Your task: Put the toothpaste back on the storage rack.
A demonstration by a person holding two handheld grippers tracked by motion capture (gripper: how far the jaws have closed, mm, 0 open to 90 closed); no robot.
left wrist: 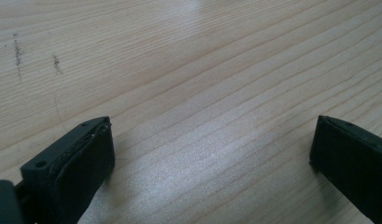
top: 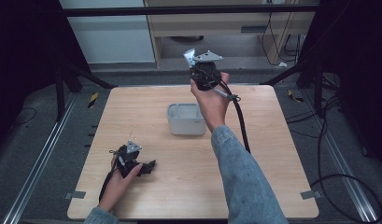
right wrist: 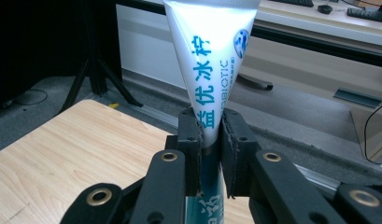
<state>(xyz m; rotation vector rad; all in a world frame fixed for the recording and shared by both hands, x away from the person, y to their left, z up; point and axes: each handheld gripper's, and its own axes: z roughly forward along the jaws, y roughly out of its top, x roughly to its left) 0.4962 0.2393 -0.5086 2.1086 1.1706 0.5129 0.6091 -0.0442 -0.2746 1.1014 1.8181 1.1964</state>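
Toothpaste tube (right wrist: pixel 212 70) clamped in right gripper (right wrist: pixel 210 140) jaws, white bin (top: pixel 186 119) below on table (top: pixel 254 154)

High view hangs above the near edge, tilted forward and down, taking in the whole wooden table (top: pixel 193 154) from some way off. Left gripper view skims close over that tabletop (left wrist: pixel 188 70), angled down. Right gripper view rides high, aimed outward toward twelve o'clock, catching the table's corner (right wrist: pixel 62 149).
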